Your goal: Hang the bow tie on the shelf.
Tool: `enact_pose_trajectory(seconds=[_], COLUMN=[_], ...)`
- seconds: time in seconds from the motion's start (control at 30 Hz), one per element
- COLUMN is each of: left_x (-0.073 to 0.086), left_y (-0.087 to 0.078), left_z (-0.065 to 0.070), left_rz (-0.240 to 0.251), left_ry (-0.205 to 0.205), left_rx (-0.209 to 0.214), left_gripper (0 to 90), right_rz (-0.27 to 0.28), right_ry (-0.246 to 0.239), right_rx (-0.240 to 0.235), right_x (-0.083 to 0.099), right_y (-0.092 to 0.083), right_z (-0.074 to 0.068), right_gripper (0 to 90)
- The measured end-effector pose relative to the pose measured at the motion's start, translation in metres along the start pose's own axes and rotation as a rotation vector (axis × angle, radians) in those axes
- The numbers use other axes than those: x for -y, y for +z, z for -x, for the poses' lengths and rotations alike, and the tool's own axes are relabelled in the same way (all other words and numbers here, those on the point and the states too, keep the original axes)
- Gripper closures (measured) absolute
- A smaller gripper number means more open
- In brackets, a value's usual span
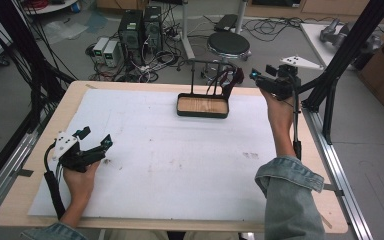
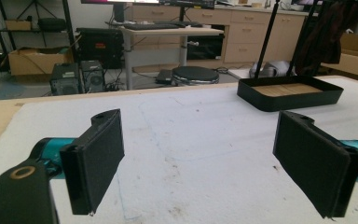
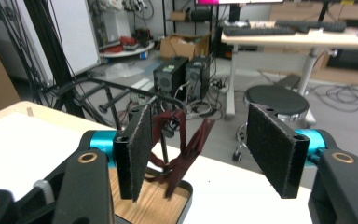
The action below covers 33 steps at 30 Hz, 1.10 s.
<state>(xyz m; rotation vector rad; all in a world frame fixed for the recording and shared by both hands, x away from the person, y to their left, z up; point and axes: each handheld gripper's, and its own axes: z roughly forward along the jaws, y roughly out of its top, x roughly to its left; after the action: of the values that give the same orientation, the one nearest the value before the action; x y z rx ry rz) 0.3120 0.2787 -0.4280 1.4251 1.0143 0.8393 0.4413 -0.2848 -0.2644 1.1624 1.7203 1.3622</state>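
The right claw, jaws apart, is raised toward the dark red cloth hung on the black wood-floored tray stand, seemingly for grasping, while the left claw, also apart, is rested on the white-covered counter.

Wood-floored black tray; matt table covering

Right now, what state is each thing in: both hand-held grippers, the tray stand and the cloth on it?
Left hand-held gripper: open, jaws wide apart, empty, low over the white sheet.
Right hand-held gripper: open, empty, raised beside the rack, jaws facing the cloth.
Black tray: upright on the sheet, wooden floor bare.
Rack: standing upright from the tray.
Dark red cloth: draped on the rack, ends hanging toward the tray.
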Motion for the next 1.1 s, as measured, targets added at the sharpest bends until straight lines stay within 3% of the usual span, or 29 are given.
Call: enact_pose_trajectory(seconds=[0.4,0.57,1.1], left_x=[0.000,0.000,-0.002], left_y=[-0.001,0.001,0.003], left_z=[0.000,0.001,0.004], left_rz=[0.000,0.004,0.001], left_ry=[0.002,0.001,0.005], left_rx=[-0.001,0.002,0.009], left_gripper=[16.5,16.5,16.5], right_rz=[0.083,0.114,0.185], right_ry=[-0.014,-0.044,-0.063], right_rx=[-0.037,-0.038,-0.033], right_x=[-0.002,0.001,0.030], right_y=[-0.045,-0.063,-0.112], right_z=[-0.016,-0.024,-0.037], right_gripper=[28.8,26.1,14.3])
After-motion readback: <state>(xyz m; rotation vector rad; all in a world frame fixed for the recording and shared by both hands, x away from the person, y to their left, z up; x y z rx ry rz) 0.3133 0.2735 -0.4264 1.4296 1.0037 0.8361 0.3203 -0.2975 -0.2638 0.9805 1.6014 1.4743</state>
